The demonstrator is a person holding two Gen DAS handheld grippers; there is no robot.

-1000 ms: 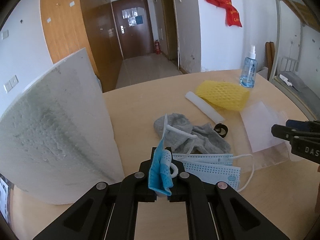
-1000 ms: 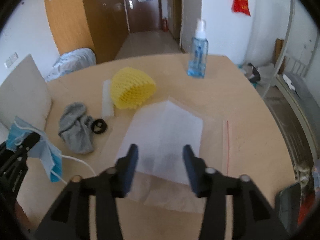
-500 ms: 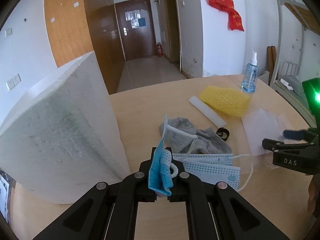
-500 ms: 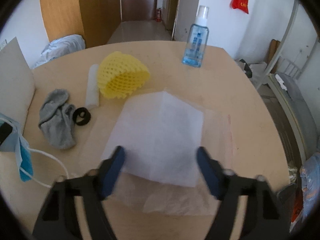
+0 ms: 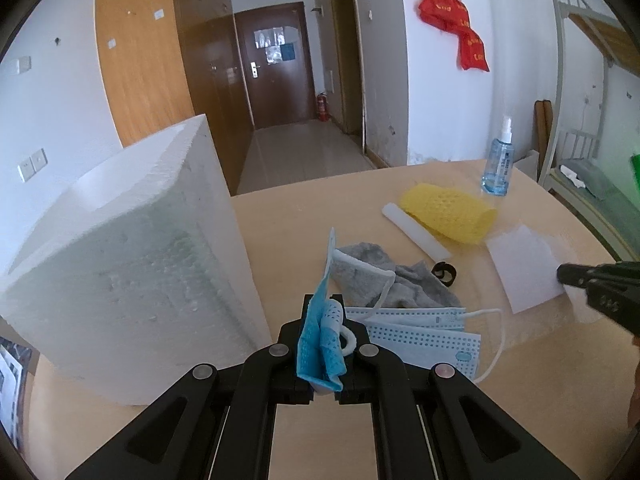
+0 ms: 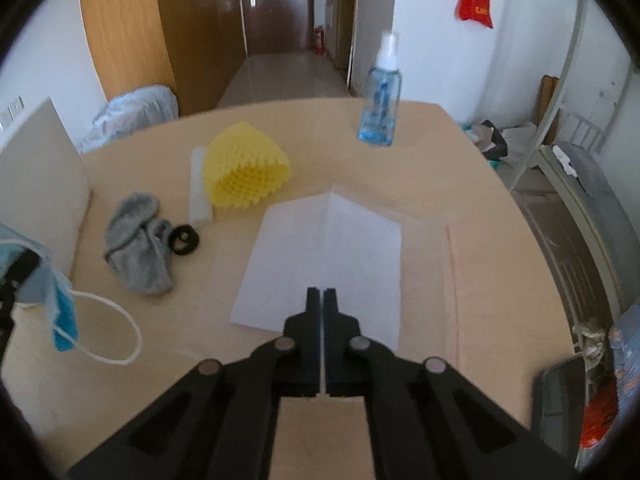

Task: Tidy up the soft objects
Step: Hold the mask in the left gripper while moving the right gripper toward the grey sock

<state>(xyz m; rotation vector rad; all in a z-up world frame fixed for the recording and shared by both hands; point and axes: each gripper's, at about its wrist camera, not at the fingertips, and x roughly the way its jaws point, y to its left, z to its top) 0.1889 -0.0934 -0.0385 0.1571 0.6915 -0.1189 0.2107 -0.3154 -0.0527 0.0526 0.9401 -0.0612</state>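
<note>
While clamped between the closed jaws of the left gripper [image 5: 323, 336], blue face mask [image 5: 320, 344] held above the table [image 5: 304, 220], ear loop [image 6: 108, 332] dangling, beside a white foam block [image 5: 120, 264]. Right gripper [image 6: 321, 300] pressed together, seemingly pinching the near edge of a clear zip bag [image 6: 424, 264] holding white sheet [image 6: 328, 264]. Grey sock [image 6: 138, 248], yellow foam net [image 6: 244, 170], spray bottle [image 6: 380, 96] lying farther back.

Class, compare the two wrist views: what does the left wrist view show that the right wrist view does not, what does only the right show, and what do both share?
Only the left: flat masks on the table, the foam block's full face. Only the right: the zip bag's red strip, the right gripper shut on the bag edge. Both: the left gripper clamping a blue mask, grey sock, yellow net, spray bottle.
</note>
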